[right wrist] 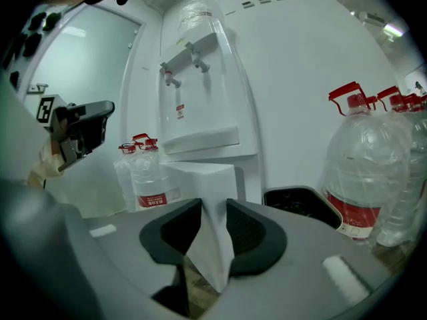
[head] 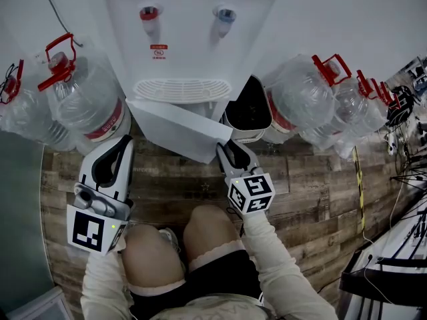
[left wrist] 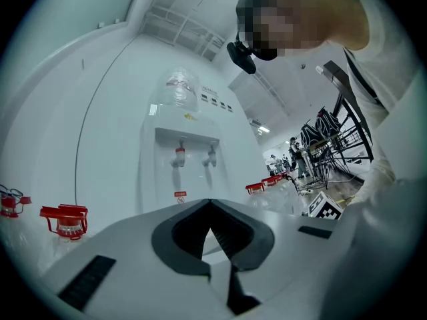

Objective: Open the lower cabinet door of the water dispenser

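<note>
The white water dispenser (head: 183,39) stands against the wall, with red and blue taps above a drip grille. Its lower cabinet door (head: 177,129) is swung out towards me at an angle. My right gripper (head: 223,145) is shut on the door's free edge. In the right gripper view that white door edge (right wrist: 207,179) fills the gap between the dark pads of the right gripper (right wrist: 208,202). My left gripper (head: 125,140) hovers left of the door, apart from it, tips together and holding nothing. The left gripper view has the left gripper (left wrist: 210,202) facing the dispenser (left wrist: 183,152).
Large water jugs with red handles flank the dispenser on the left (head: 87,99) and on the right (head: 300,99). A black bin (head: 248,109) sits just right of the door. My knees (head: 217,229) are below the grippers. Cables (head: 400,172) lie at the far right.
</note>
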The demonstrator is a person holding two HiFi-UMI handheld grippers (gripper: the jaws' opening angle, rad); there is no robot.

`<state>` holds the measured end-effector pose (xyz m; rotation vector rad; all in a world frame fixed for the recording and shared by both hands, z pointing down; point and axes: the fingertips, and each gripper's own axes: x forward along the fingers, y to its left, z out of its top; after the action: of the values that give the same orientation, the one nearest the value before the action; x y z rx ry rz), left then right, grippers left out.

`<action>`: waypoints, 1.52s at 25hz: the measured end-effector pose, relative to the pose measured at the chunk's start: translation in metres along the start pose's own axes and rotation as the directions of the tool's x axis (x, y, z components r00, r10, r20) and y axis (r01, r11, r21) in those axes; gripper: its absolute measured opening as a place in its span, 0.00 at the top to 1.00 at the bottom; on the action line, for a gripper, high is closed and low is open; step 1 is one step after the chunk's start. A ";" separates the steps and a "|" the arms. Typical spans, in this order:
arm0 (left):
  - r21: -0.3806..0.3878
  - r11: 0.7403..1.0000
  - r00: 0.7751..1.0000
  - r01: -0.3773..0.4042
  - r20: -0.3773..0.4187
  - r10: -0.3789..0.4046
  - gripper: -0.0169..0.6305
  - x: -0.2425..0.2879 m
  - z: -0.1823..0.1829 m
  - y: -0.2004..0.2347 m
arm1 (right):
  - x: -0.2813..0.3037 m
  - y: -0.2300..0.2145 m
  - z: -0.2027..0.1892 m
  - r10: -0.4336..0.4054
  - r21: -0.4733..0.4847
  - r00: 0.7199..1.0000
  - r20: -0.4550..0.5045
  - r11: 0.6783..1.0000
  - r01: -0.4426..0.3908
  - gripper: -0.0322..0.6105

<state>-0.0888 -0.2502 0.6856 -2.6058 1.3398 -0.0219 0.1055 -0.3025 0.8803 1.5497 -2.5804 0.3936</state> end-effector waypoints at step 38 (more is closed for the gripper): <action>-0.033 0.999 0.999 0.017 -0.051 -0.019 0.97 0.000 -0.008 0.006 | -0.051 0.063 0.032 0.072 -0.191 0.993 0.096 0.980 -0.053 0.94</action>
<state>-0.0944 -0.2544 0.6926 -2.6619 1.3440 -0.0706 0.0753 -0.2398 0.8275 1.4637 -2.6579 0.0724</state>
